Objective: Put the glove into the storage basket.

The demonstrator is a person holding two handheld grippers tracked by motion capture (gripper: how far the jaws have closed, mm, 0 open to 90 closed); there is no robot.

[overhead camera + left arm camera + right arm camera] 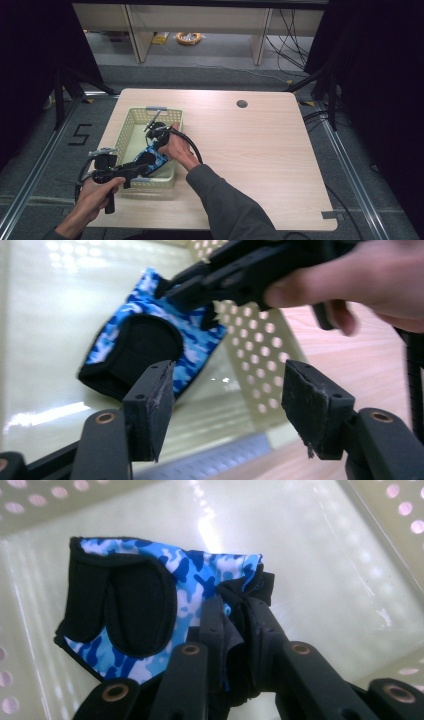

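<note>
right tongs (235,615) pinch glove (135,615) (edge)

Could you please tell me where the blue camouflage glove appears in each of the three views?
High view: glove lower left, inside the basket.
Left gripper view: glove upper centre-left, above the open fingers.
Right gripper view: glove centre-left, its edge pinched.
Shared landmark: the perforated basket wall.

One legible mark: a large black numeral "5" (80,134) stood on the grey floor (45,150), left of the table (260,150) and level with its middle. Nothing readable appeared on the perforated basket (131,125), on the blue camouflage glove (165,580) inside it, or on either gripper. No brand or label could be made out.
</note>
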